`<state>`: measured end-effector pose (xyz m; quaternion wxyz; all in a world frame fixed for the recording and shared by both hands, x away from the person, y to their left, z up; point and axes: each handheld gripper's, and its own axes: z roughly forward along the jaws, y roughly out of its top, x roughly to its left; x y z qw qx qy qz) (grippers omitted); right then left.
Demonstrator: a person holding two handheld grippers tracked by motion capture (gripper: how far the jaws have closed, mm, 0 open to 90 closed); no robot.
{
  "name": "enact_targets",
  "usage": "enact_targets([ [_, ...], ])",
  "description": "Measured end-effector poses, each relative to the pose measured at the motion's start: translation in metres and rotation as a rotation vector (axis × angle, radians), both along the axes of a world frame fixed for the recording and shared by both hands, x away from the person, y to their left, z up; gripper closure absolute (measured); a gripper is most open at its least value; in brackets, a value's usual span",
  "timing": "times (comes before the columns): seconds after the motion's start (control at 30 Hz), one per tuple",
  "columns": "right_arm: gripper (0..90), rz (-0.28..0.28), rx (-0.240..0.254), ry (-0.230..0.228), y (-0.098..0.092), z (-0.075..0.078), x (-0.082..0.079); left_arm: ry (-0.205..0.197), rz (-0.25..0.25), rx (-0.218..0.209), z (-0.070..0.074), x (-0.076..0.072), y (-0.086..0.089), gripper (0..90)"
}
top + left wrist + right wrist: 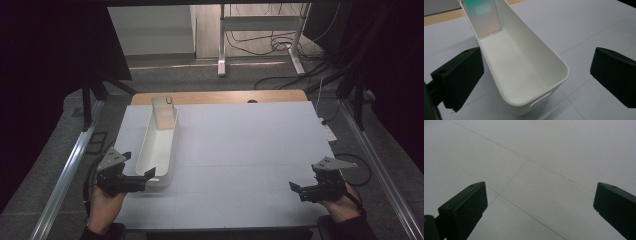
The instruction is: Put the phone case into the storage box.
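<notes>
White bin (159,150) sits just ahead of my left gripper (142,179), near end between the spread jaws but not touched yet; in the left gripper view the bin (524,65) runs away from the jaws, open top up. A phone-like slab (484,17) leans inside at the far end, well past the jaws. My right gripper (296,189) hovers well apart on the other side, jaws spread too, nothing between them, bare grey mat (544,157) below. My read: approach done, grasp on the bin's near end not yet made, any move of it left.
</notes>
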<state>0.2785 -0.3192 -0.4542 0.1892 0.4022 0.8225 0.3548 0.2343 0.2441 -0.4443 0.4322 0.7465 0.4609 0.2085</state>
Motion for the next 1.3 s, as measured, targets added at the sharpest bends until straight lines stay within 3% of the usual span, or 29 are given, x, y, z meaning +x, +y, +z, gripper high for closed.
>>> enact_targets([
  [0.3,0.0,0.000,0.001,-0.001,0.000,0.000,0.000,0.002,0.014,-0.008,-0.001,-0.008,0.005,0.0],
  [0.67,0.0,-0.001,0.000,-0.003,0.000,0.000,0.000,0.015,0.019,0.015,-0.004,-0.016,0.008,0.0],
  [1.3,0.0,-0.003,0.000,-0.004,0.000,0.000,-0.001,0.038,0.066,0.018,-0.009,-0.037,0.026,0.0],
])
